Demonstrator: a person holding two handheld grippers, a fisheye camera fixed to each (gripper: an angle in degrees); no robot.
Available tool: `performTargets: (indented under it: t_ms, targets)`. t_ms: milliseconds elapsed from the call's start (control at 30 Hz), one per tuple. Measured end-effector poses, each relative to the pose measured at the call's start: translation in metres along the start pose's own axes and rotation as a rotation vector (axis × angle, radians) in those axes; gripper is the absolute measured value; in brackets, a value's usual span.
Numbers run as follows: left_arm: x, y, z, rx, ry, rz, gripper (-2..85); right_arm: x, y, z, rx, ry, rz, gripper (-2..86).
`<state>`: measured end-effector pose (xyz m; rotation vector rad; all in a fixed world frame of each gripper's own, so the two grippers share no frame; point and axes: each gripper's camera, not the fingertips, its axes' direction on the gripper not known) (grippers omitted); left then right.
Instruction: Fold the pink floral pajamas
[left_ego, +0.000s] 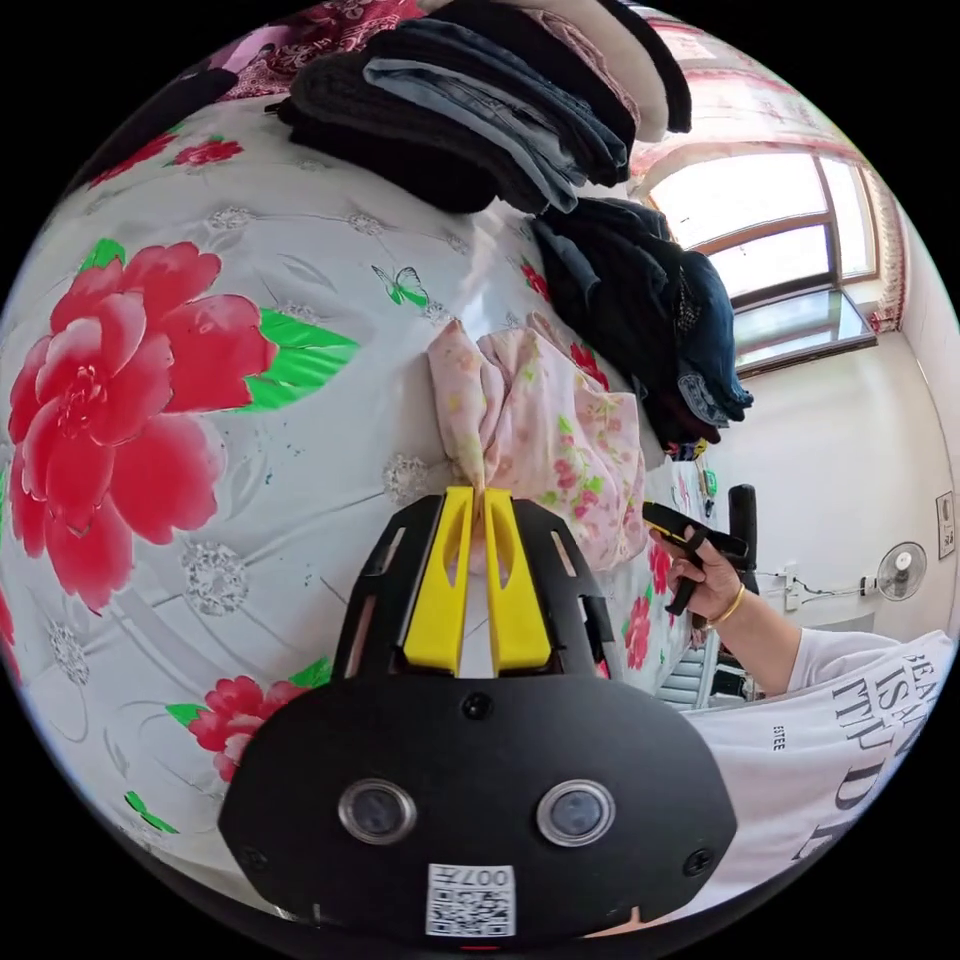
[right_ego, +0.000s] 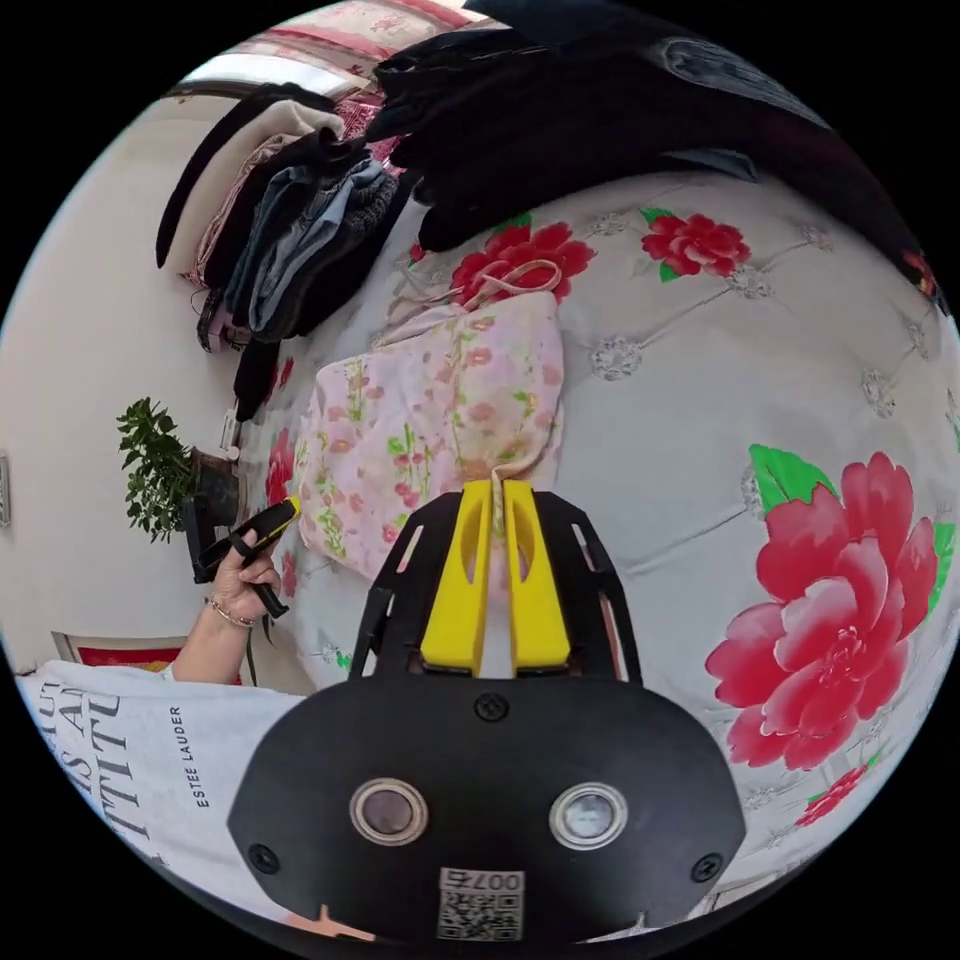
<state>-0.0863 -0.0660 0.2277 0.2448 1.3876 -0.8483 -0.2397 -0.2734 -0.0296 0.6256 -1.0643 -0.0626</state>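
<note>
Both grippers pinch the pink floral pajamas on a flowered bedsheet.
Left gripper view: left gripper (left_ego: 482, 492) closed on pajamas (left_ego: 545, 430), dark clothes pile (left_ego: 480, 110) at 12 o'clock. Right gripper view: right gripper (right_ego: 497, 487) closed on the pajamas' (right_ego: 430, 420) edge; bedsheet (right_ego: 720, 420) beneath.

A white bedsheet (left_ego: 330, 420) printed with big red flowers and green leaves covers the bed, and stacks of dark folded clothes (left_ego: 480, 110) with some jeans (right_ego: 300, 240) among them lie along its far side. A window (left_ego: 790, 240) lets in bright daylight, a small fan (left_ego: 900, 570) stands by the white wall, and a leafy potted plant (right_ego: 155, 470) sits near the bed's edge
</note>
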Motion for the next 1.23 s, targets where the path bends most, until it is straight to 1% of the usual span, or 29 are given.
performTargets:
  t_ms: [67,100,200,267,333,433,533,600,667,700,767,833,867,933,967,1033,1067,1133,1233]
  targets:
    - [-0.010,0.000,-0.015,0.040,0.007,-0.013,-0.6,-0.020,-0.016,0.012,-0.030,0.004,-0.036,0.3]
    - [-0.017,0.001,-0.029,0.066,-0.022,-0.020,-0.7,-0.035,-0.028,0.022,-0.053,-0.019,-0.060,0.1]
    - [-0.039,0.017,-0.082,0.167,-0.176,-0.063,-0.7,-0.086,-0.058,0.055,-0.095,-0.095,-0.137,0.2]
    - [-0.060,0.036,-0.121,0.246,-0.275,-0.143,-0.7,-0.131,-0.075,0.081,-0.130,-0.123,-0.216,0.5]
    - [-0.089,0.072,-0.170,0.342,-0.435,-0.308,-0.5,-0.195,-0.088,0.113,-0.162,-0.128,-0.345,1.5]
    - [-0.112,0.116,-0.207,0.394,-0.588,-0.468,0.5,-0.251,-0.084,0.140,-0.219,-0.074,-0.466,2.6]
    - [-0.112,0.159,-0.227,0.436,-0.644,-0.552,1.9,-0.266,-0.057,0.147,-0.270,0.024,-0.562,3.2]
    - [-0.099,0.179,-0.230,0.444,-0.667,-0.565,2.3,-0.257,-0.034,0.142,-0.298,0.102,-0.590,3.3]
    - [-0.078,0.188,-0.226,0.430,-0.691,-0.533,2.4,-0.237,-0.007,0.129,-0.323,0.178,-0.597,3.2]
    - [-0.058,0.188,-0.221,0.421,-0.729,-0.480,2.3,-0.221,0.012,0.116,-0.329,0.238,-0.590,3.2]
    - [-0.026,0.180,-0.206,0.380,-0.760,-0.373,1.7,-0.191,0.043,0.089,-0.310,0.313,-0.551,3.1]
    - [0.018,0.159,-0.171,0.299,-0.737,-0.193,1.3,-0.146,0.080,0.043,-0.244,0.381,-0.427,3.7]
    - [0.030,0.153,-0.160,0.278,-0.723,-0.144,1.3,-0.133,0.088,0.029,-0.220,0.393,-0.380,3.9]
    - [0.080,0.133,-0.108,0.178,-0.676,0.038,0.8,-0.078,0.117,-0.035,-0.069,0.427,-0.148,5.2]
    - [0.093,0.130,-0.093,0.154,-0.660,0.076,0.5,-0.064,0.125,-0.053,-0.019,0.438,-0.087,5.6]
    - [0.146,0.124,-0.037,0.060,-0.546,0.201,-0.2,-0.009,0.159,-0.131,0.177,0.512,0.138,7.3]
    - [0.159,0.125,-0.023,0.039,-0.520,0.224,-0.4,0.004,0.169,-0.151,0.228,0.537,0.188,7.7]
    - [0.211,0.132,0.030,-0.061,-0.424,0.322,-0.8,0.046,0.209,-0.230,0.420,0.647,0.365,9.3]
    - [0.268,0.152,0.076,-0.134,-0.344,0.410,-0.9,0.088,0.258,-0.310,0.593,0.796,0.542,10.7]
